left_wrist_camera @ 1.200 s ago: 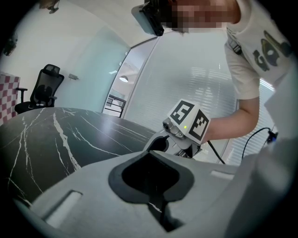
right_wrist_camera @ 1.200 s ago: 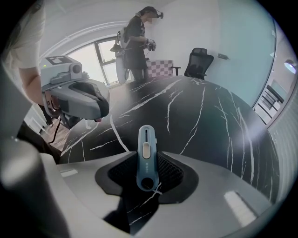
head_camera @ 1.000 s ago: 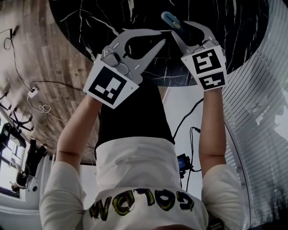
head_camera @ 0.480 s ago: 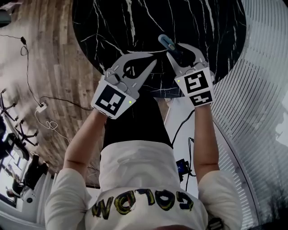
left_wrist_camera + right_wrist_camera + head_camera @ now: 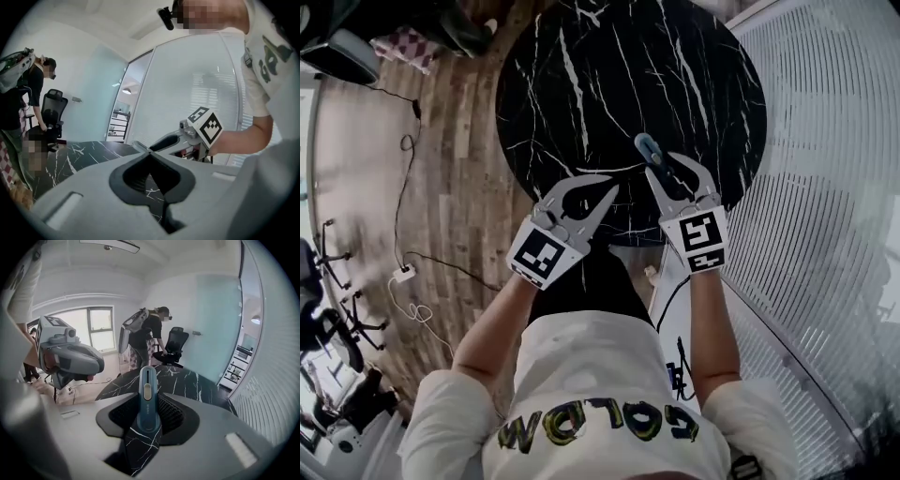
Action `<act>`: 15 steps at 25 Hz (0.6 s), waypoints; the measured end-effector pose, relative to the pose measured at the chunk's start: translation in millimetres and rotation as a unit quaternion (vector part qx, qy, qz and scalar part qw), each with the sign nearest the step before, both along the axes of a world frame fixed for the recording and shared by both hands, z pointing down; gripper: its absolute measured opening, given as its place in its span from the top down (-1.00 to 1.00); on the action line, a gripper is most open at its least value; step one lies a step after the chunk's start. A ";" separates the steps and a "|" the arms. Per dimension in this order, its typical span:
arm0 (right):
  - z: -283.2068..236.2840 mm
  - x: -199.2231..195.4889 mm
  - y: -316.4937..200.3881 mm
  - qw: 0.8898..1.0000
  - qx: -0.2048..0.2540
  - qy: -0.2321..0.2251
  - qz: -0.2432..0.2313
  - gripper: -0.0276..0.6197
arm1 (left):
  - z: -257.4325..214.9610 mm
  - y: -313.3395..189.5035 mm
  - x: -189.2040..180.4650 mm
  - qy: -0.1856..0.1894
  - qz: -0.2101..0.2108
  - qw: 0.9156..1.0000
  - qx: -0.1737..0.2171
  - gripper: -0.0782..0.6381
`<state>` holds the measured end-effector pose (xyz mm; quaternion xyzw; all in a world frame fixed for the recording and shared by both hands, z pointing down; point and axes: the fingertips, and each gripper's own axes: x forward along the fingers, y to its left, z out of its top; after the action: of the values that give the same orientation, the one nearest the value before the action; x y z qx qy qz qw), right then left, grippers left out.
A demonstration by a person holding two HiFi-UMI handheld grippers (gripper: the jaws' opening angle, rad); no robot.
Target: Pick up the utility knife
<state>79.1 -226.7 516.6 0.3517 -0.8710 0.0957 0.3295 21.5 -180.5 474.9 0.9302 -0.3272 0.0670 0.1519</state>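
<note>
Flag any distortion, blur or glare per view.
Head view: fisheye curves the blinds and table, centre sharp. Left gripper view: black corners, glass wall washed out. Right gripper view: black corners, utility knife crisp, window bright.

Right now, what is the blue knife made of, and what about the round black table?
The utility knife looks like hard plastic: it has a smooth teal-blue body with a dull sheen and a pale slider button. The table top looks like polished black marble, going by its thin white veins and smooth surface. It could also be a printed imitation.
</note>
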 end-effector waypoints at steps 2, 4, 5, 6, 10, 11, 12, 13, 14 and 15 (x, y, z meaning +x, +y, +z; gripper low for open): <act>-16.5 2.4 6.0 1.000 0.010 -0.011 0.009 0.51 | -12.4 6.9 -3.7 0.004 -0.009 1.000 -0.005 0.78; -33.1 4.3 14.3 0.999 0.018 -0.022 0.020 0.51 | -24.4 16.1 -9.0 0.005 -0.018 1.000 -0.010 0.78; -42.3 4.7 18.4 0.999 0.023 -0.027 0.025 0.51 | -31.9 20.3 -11.4 0.006 -0.022 1.000 -0.011 0.78; -51.6 4.7 22.5 0.999 0.028 -0.033 0.028 0.51 | -39.9 24.0 -13.5 0.009 -0.026 1.000 -0.010 0.78; -89.5 0.8 36.6 0.997 0.052 -0.054 0.033 0.51 | -70.5 32.2 -21.4 0.020 -0.041 0.999 -0.004 0.78; -99.8 -0.4 39.1 0.996 0.059 -0.060 0.034 0.51 | -78.2 33.2 -22.4 0.023 -0.044 0.999 -0.002 0.78; -110.3 -1.0 41.5 0.995 0.067 -0.066 0.036 0.51 | -86.6 34.2 -22.6 0.027 -0.045 0.999 0.001 0.78; -120.8 -1.0 43.7 0.994 0.074 -0.072 0.039 0.51 | -95.7 35.4 -22.3 0.031 -0.047 0.998 0.004 0.78; -131.5 -0.6 45.9 0.993 0.081 -0.079 0.041 0.51 | -105.3 36.8 -21.7 0.035 -0.048 0.998 0.009 0.78; -142.4 -0.2 47.9 0.991 0.089 -0.086 0.043 0.51 | -114.8 38.3 -20.9 0.039 -0.048 0.998 0.013 0.78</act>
<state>78.8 -178.8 374.2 0.4072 -0.8852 0.0621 0.2161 0.5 -142.2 360.1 0.9174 -0.3658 0.0189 0.1557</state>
